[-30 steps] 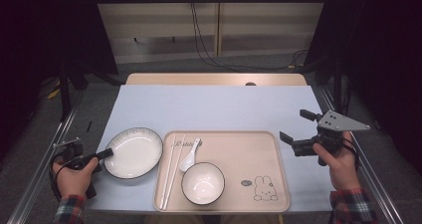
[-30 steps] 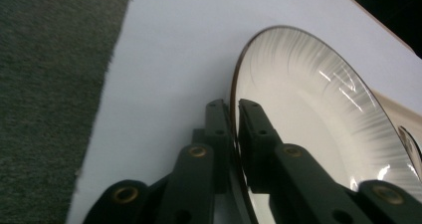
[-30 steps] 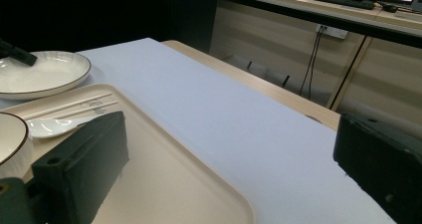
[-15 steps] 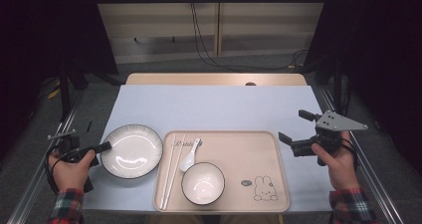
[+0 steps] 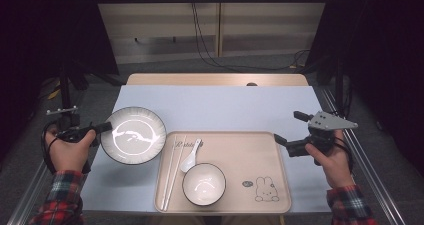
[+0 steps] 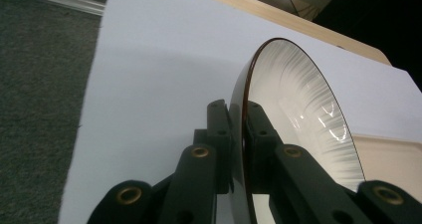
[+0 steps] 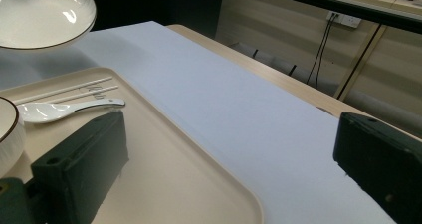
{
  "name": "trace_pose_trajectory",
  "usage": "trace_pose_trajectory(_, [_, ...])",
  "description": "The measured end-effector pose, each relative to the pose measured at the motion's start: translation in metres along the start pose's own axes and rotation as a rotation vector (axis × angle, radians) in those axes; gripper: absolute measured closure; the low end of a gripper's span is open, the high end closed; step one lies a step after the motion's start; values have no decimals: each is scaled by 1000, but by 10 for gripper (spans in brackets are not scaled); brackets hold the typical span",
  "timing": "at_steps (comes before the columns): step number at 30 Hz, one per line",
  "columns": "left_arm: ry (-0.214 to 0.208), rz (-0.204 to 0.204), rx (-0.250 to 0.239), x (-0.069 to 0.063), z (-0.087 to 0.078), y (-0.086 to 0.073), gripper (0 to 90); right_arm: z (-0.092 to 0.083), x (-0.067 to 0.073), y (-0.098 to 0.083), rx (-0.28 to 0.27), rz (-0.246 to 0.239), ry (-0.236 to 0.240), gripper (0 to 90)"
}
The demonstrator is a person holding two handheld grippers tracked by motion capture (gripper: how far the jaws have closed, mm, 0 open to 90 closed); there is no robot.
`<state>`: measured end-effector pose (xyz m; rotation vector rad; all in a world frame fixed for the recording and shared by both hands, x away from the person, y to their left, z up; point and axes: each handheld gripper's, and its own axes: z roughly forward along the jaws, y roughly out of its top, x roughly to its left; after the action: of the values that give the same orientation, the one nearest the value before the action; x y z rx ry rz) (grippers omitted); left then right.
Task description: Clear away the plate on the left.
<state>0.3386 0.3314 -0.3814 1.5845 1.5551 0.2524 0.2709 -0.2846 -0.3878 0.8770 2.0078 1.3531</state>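
Note:
A white plate [image 5: 133,134] with a dark rim hangs tilted above the left of the table, clear of the white mat. My left gripper [image 5: 102,127] is shut on its left rim; in the left gripper view my left gripper [image 6: 239,115] has one pad on each face of the plate [image 6: 298,114]. The jaws have just been closing on that rim. My right gripper [image 5: 289,129] hovers open over the right edge of the beige tray [image 5: 250,150], nothing between its fingers [image 7: 82,159]. The right gripper view shows the plate [image 7: 42,15] raised at top left.
On the tray lie white chopsticks [image 5: 171,170], a white spoon [image 5: 190,157] and a white bowl [image 5: 203,184], with a rabbit drawing [image 5: 263,189] at its right. The white mat [image 5: 225,107] covers the wooden table [image 5: 215,79]. Metal rails run along both sides.
The left hand has lifted the plate off the mat and tilted it up; it now sits higher and farther back. The right gripper has barely moved.

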Motion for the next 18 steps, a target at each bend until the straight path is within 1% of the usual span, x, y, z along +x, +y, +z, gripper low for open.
trace_pose_trajectory(1, [-5,-3,-2,-4,2,2,845,2,0,0,1,6,4,4])
trace_pose_trajectory(2, [-13,18,2,-6,4,3,845,4,0,0,-1,3,11,3])
trace_pose_trajectory(3, [-13,18,2,-6,4,3,845,6,1,1,-6,12,8,3])
trace_pose_trajectory(4, [-30,23,0,-14,9,6,844,9,1,2,-6,12,17,3])
trace_pose_trajectory(5, [-30,23,0,-14,9,6,844,12,2,2,-3,5,20,3])
trace_pose_trajectory(6, [-36,42,2,-23,14,8,844,15,2,3,-1,3,24,2])
trace_pose_trajectory(7, [-40,53,8,-26,15,9,843,19,2,4,-6,15,24,2])
trace_pose_trajectory(8, [-47,53,4,-30,18,11,842,22,3,5,-6,20,30,2])
trace_pose_trajectory(9, [-53,68,13,-34,20,12,842,25,4,6,1,19,34,2])
trace_pose_trajectory(10, [-59,63,3,-39,23,13,842,30,6,9,-2,19,41,2])
trace_pose_trajectory(11, [-66,82,15,-42,26,14,841,34,9,11,-5,24,54,2])
trace_pose_trajectory(12, [-66,82,15,-42,26,14,841,38,10,13,-7,19,67,1])
trace_pose_trajectory(13, [-74,93,18,-51,31,15,841,42,12,14,-7,17,75,1])
trace_pose_trajectory(16, [-97,102,20,-66,39,16,840,52,16,19,-17,28,95,1])
trace_pose_trajectory(18, [-113,117,29,-73,45,17,840,58,18,22,-12,27,100,1])
